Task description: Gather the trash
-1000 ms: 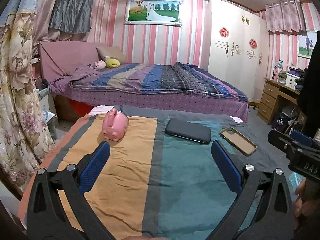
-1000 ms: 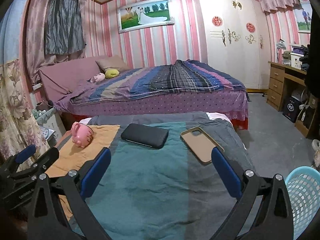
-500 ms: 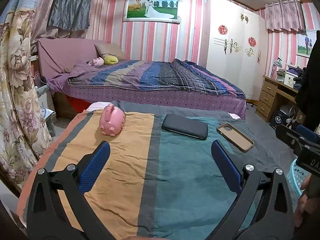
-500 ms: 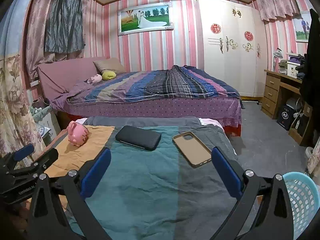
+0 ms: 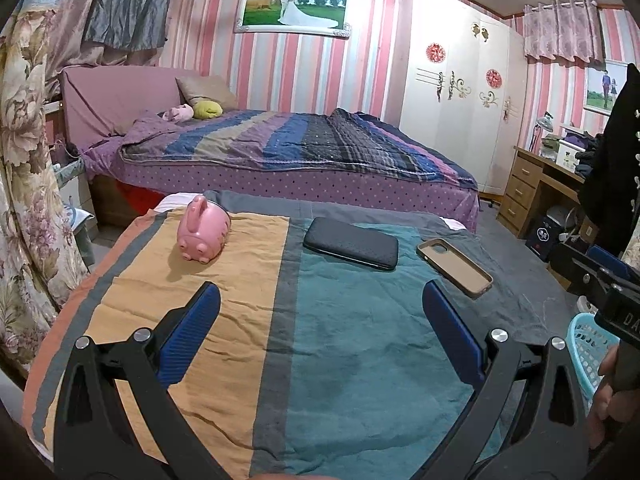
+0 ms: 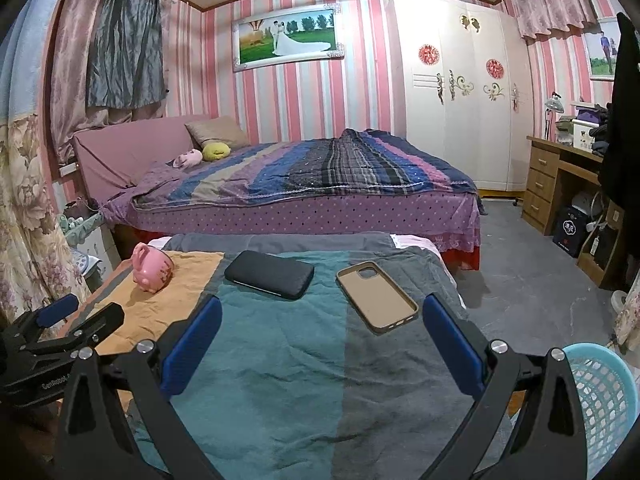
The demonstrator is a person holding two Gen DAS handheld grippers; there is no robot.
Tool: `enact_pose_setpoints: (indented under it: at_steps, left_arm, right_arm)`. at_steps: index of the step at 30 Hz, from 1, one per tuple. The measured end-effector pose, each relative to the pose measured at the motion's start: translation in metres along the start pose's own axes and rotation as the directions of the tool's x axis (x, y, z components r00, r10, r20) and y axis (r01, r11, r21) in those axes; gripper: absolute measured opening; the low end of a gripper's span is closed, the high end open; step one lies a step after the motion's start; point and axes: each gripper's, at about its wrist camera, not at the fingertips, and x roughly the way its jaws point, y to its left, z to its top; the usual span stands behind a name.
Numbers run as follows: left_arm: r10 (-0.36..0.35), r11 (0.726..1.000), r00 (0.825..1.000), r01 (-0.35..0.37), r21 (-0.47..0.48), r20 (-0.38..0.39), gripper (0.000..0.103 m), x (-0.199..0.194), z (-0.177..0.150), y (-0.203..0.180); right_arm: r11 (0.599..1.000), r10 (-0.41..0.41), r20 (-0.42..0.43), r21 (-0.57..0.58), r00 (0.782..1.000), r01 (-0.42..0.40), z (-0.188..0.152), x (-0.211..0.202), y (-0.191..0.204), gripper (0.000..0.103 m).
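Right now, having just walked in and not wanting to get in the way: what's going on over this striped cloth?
A person holds a two-finger gripper in each hand above the striped cloth. The left gripper and the right gripper are both open and hold nothing. On the cloth lie a pink piggy bank, a black case and an empty phone case, all untouched. A light blue basket stands to the right of the cloth. No item has been picked up yet.

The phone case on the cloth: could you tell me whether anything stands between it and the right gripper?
Nothing visible does. The phone case lies just ahead of the open right gripper, with only bare cloth between; the black wallet sits off to its left.
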Motion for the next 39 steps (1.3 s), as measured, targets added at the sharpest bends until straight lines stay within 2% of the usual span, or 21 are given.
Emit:
enact_pose_setpoints:
  at_steps: [39]
  left_arm:
    - [0.03,0.999,0.999,-0.03,-0.026,0.01,0.098,-0.0041,0.0042,0.0071]
  right_arm:
    - [1.0,0.003,-0.001,-0.027,1.0,-0.003,-0.0008,-0.0017,0.0015,0.098]
